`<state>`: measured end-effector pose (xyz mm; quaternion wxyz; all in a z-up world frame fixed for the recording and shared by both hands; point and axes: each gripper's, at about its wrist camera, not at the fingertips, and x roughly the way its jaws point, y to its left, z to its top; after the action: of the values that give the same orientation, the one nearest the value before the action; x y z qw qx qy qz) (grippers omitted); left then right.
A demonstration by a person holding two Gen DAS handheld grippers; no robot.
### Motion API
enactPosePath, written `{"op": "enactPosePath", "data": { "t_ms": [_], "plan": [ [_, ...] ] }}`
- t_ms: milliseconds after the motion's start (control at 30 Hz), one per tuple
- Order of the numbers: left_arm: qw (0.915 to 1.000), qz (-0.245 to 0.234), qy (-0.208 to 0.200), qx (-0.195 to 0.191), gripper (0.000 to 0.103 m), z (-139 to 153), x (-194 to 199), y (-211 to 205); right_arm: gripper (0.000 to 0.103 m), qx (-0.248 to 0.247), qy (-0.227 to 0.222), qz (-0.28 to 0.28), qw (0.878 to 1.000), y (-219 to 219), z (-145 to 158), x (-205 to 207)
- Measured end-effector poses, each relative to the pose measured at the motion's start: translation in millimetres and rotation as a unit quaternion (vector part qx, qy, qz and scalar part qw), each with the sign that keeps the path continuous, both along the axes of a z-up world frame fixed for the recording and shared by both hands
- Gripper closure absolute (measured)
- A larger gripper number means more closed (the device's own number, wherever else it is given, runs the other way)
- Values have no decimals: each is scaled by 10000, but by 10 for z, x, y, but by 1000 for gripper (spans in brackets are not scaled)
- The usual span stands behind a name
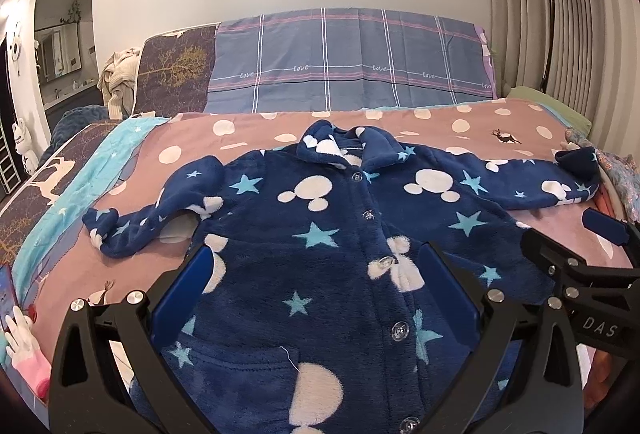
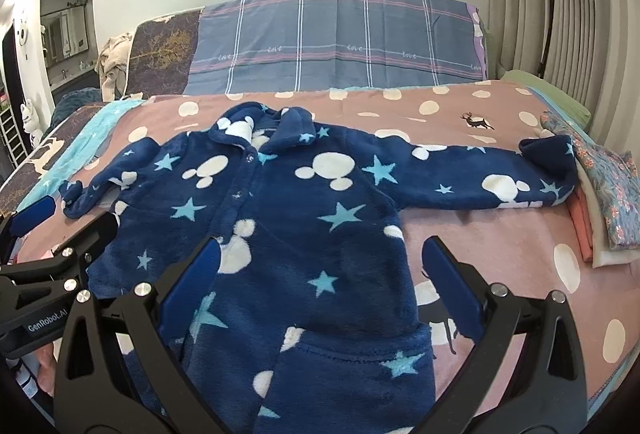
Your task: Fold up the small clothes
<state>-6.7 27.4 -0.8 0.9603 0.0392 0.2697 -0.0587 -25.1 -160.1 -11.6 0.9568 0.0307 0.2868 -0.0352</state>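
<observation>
A small navy fleece jacket (image 1: 320, 218) with stars and white mouse heads lies face up, buttoned, on the pink dotted bedspread (image 1: 440, 121). Its collar points to the headboard. One sleeve (image 1: 132, 218) is crumpled at the left, the other sleeve (image 2: 492, 177) stretches straight to the right. My left gripper (image 1: 318, 274) hovers open over the jacket's lower front. My right gripper (image 2: 322, 270) stands open above the jacket's right half, its right finger (image 2: 452, 286) over bare bedspread. Each gripper shows at the edge of the other's view.
A stack of folded clothes (image 2: 604, 205) sits at the bed's right edge, touching the long sleeve's cuff. Plaid pillows (image 1: 348, 61) lean on the headboard. A floor lamp (image 1: 554, 13) and curtains stand at the right. A gloved hand (image 1: 22, 338) with a phone is at the left.
</observation>
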Motion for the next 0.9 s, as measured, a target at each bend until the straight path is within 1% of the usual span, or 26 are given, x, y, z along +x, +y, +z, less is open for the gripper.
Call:
{"op": "enactPosePath", "data": {
  "t_ms": [200, 300, 467, 567, 700, 833, 867, 900],
  "plan": [
    [10000, 28, 5, -95, 1, -19, 24, 48, 2, -99, -304, -26, 9995, 61, -11, -40],
    [10000, -3, 44, -60, 1, -53, 50, 63, 2, -199, -225, -27, 9995, 101, -13, -13],
    [9998, 113, 133, -75, 1, -97, 108, 131, 2, -4, -105, -38, 9999, 79, -29, 27],
    [9998, 23, 182, -92, 1, -102, 119, 151, 2, 112, -34, -33, 9999, 59, -55, 51],
    [9994, -74, 316, -76, 1, -133, 159, 163, 2, 40, -72, -84, 9999, 75, -55, 70],
    [9983, 23, 486, -317, 1, -163, 280, 346, 2, 2, -118, -52, 9999, 73, -32, 92],
    [9978, 120, 549, -358, 4, -168, 332, 434, 2, -8, -122, -53, 9999, 66, -31, 96],
    [9973, 247, 596, -360, 9, -173, 389, 540, 2, -15, -113, -52, 9999, 55, -38, 105]
  ]
}}
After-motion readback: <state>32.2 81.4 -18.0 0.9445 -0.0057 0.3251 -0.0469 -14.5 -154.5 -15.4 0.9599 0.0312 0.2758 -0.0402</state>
